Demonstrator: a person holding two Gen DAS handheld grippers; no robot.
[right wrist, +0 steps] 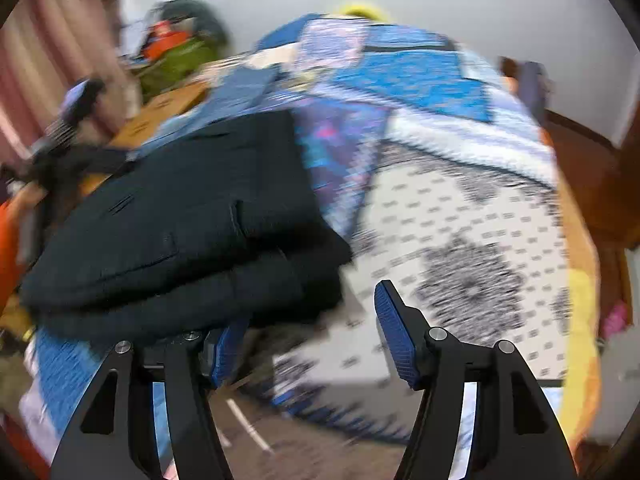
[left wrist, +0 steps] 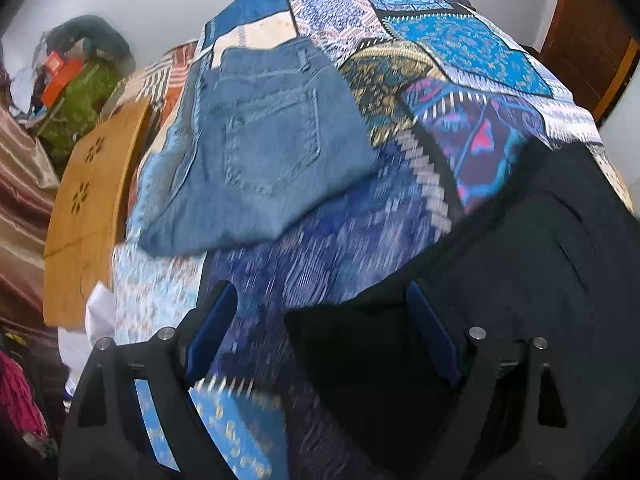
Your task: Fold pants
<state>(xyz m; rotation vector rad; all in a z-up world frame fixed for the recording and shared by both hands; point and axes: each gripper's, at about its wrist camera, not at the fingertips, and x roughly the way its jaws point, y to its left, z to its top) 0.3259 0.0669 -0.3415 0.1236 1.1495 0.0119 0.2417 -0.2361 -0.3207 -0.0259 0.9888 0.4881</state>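
Dark navy pants (right wrist: 180, 216) lie folded in a thick stack on the patterned bedspread (right wrist: 460, 200). They also show at the right of the left wrist view (left wrist: 520, 280). My left gripper (left wrist: 320, 328) is open; its right finger sits over the pants' edge and its left finger over the spread. My right gripper (right wrist: 308, 332) is open and empty just right of the stack's near corner, its left finger partly hidden under the pants. Folded blue jeans (left wrist: 260, 152) lie farther back on the bed.
A wooden board (left wrist: 88, 216) with cut-out flowers stands at the bed's left side. A pile of clothes with an orange box (left wrist: 60, 76) sits behind it. Curtains hang at the far left. A wooden door (left wrist: 592, 40) is at the right.
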